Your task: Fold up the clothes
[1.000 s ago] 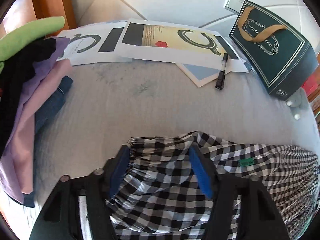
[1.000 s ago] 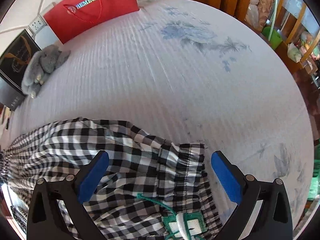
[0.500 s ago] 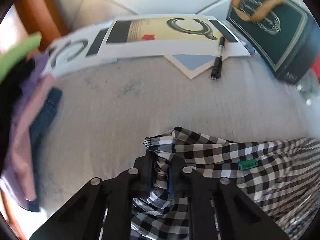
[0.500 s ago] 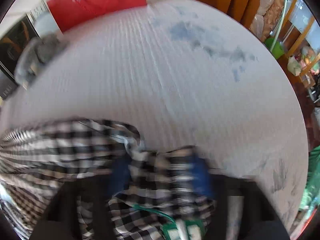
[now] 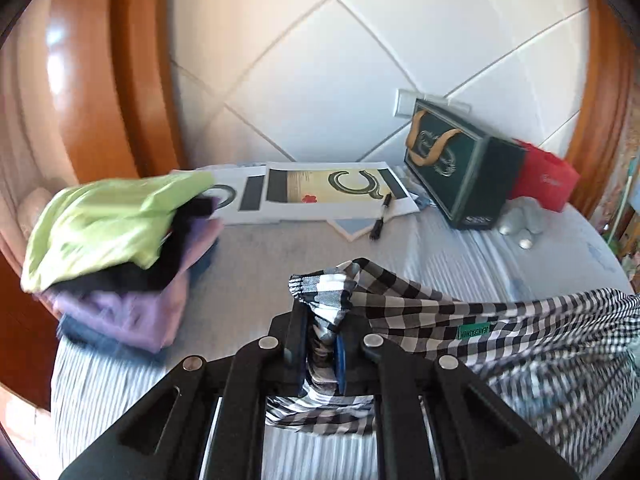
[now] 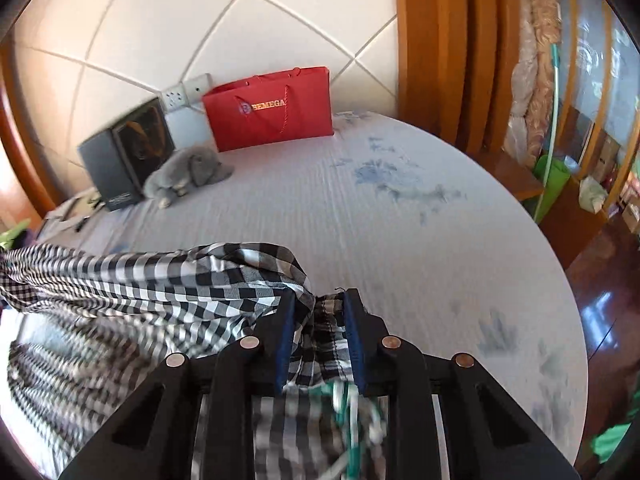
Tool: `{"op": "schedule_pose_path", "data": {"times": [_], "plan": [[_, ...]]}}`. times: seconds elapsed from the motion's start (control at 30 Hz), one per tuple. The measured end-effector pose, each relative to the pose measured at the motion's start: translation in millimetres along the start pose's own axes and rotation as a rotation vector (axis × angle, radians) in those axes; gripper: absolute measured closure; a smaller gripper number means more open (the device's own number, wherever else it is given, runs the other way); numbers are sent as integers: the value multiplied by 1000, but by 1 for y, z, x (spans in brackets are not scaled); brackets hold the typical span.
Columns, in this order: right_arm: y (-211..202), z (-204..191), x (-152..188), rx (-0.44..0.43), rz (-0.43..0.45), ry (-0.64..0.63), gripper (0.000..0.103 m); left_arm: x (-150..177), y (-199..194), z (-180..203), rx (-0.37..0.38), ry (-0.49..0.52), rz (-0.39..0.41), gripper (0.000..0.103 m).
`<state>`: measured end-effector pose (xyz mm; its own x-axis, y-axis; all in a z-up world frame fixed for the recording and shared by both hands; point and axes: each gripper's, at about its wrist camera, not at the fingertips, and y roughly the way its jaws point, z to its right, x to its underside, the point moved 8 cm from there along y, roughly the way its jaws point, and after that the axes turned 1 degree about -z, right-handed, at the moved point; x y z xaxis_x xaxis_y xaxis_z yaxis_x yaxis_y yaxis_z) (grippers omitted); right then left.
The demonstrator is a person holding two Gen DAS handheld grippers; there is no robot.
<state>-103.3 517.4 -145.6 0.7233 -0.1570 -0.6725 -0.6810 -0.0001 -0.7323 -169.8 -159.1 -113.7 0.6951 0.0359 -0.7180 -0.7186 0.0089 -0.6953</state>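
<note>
Since a second ago both tools have gone from straddling the cloth with jaws apart to clamping it, and both have risen off the bed; the black-and-white checked garment with a gathered elastic edge (image 5: 404,300) now hangs stretched between them instead of lying flat; left gripper (image 5: 322,344) is clenched on a bunched corner of the gathered edge, fabric poking out ahead of its tips; right gripper (image 6: 318,316) is clenched on the opposite gathered corner (image 6: 192,276), a green-and-white tag dangling blurred below its fingers; judgement: grasp phase done, lift under way, cloth is taut enough to be shaken out or laid down for a first fold; lower part of the garment trails toward the pale striped bed sheet (image 6: 360,216), contact cannot be told because of blur; ahead-left of the left tool sits a stack of folded clothes topped by a lime-green piece (image 5: 108,228), probably the finished pile; farther ahead lie printed paper sheets (image 5: 320,192) with a black pen (image 5: 380,216); ahead-right stand a dark green gift bag (image 5: 460,172), a red paper bag (image 6: 272,108) and a grey plush toy (image 6: 188,172).
</note>
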Motion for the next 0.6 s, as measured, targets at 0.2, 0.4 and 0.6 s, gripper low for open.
{"op": "schedule_pose_path", "data": {"times": [0.2,0.4,0.6], "plan": [[-34,0,85,-44,-96,5,80,108,-41,-25,-11,-3,-121,93],[-30,10,161,-16,-291,39,58,214,-35,-33,-30,-23,-358,69],[-56,29,134,-3,-198,117,40,205,-66,-53,-13,-119,-300,51]]}}
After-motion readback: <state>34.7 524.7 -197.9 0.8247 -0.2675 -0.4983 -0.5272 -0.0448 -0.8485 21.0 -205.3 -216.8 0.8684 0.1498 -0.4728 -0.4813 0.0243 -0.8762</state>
